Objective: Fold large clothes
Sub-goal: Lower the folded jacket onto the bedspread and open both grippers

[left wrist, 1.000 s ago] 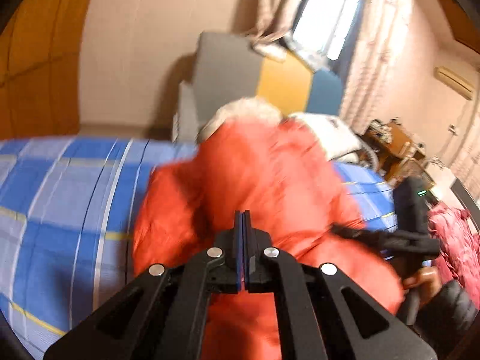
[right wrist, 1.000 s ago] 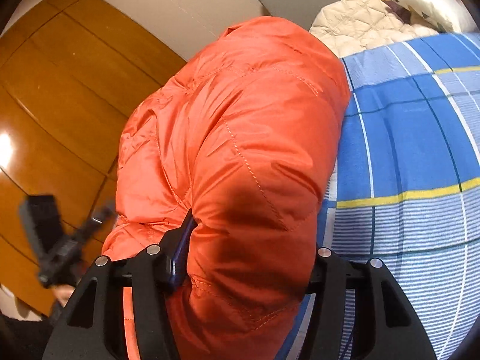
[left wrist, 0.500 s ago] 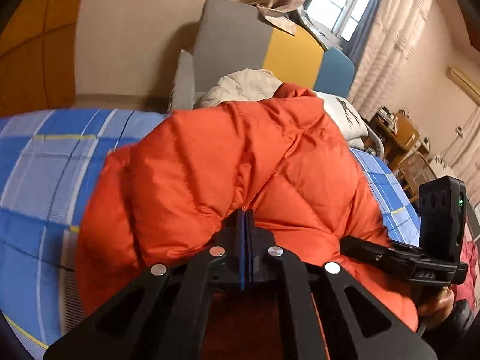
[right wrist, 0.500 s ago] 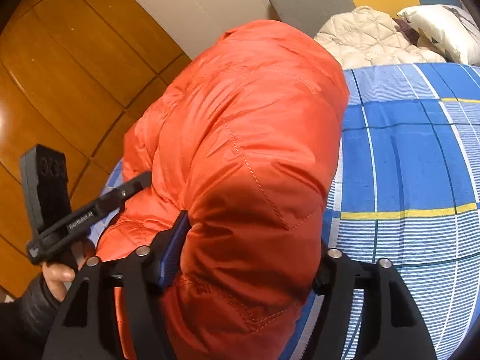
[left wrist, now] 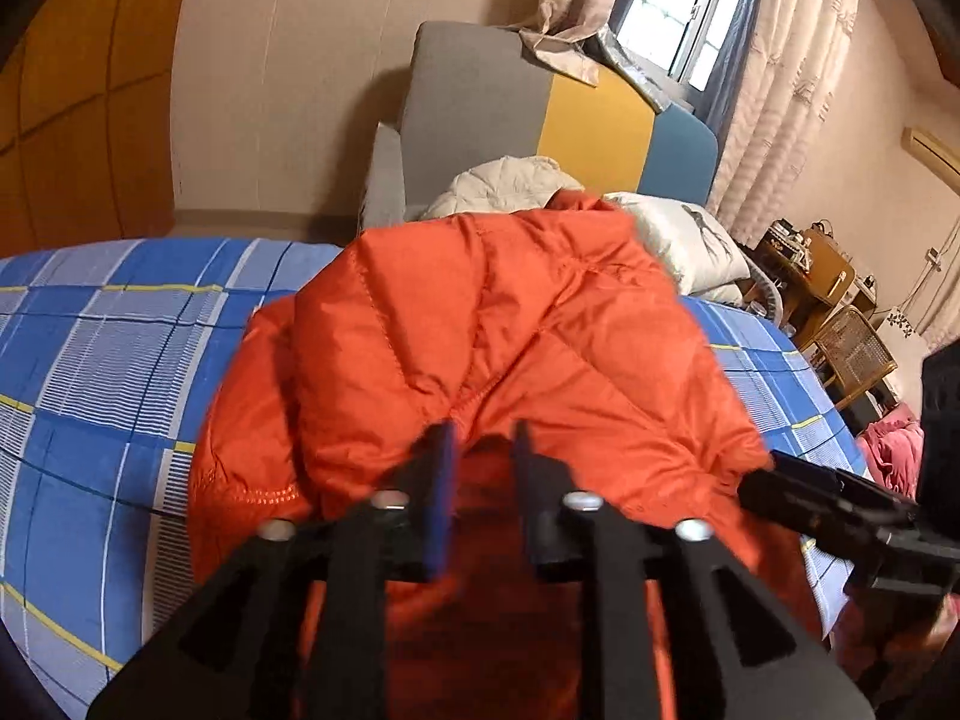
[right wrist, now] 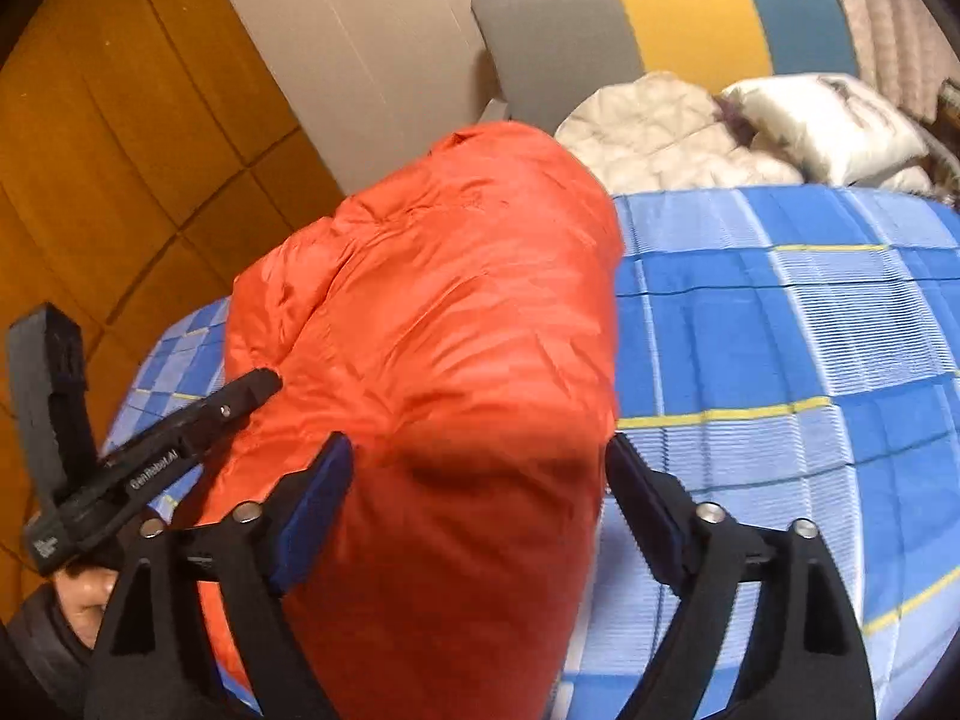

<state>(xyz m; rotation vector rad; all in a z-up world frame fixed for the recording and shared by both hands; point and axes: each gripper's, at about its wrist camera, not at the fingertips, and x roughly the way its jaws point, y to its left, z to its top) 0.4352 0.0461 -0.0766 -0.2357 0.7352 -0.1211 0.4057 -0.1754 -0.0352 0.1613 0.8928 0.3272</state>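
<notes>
A puffy orange down jacket (left wrist: 498, 348) lies in a folded heap on the blue checked bedsheet (left wrist: 108, 360). My left gripper (left wrist: 483, 438) is partly open at the jacket's near edge, with orange fabric showing in the gap between the fingers. The jacket (right wrist: 456, 324) also fills the middle of the right wrist view. My right gripper (right wrist: 480, 456) is open wide, with a bulging fold of the jacket between its fingers. The left gripper's arm (right wrist: 180, 438) shows at the left of that view. The right gripper's arm (left wrist: 840, 510) shows at the right of the left wrist view.
A cream quilted garment (right wrist: 666, 126) and a white pillow (right wrist: 822, 120) lie at the head of the bed, against a grey, yellow and blue headboard (left wrist: 540, 114). Wooden wardrobe panels (right wrist: 120, 138) stand on the left. A pink cloth (left wrist: 894, 450) lies off the bed's right side.
My left gripper was shut on the jacket's edge and has now opened part way. The jacket has settled lower onto the bed. My right gripper stays open around the fold.
</notes>
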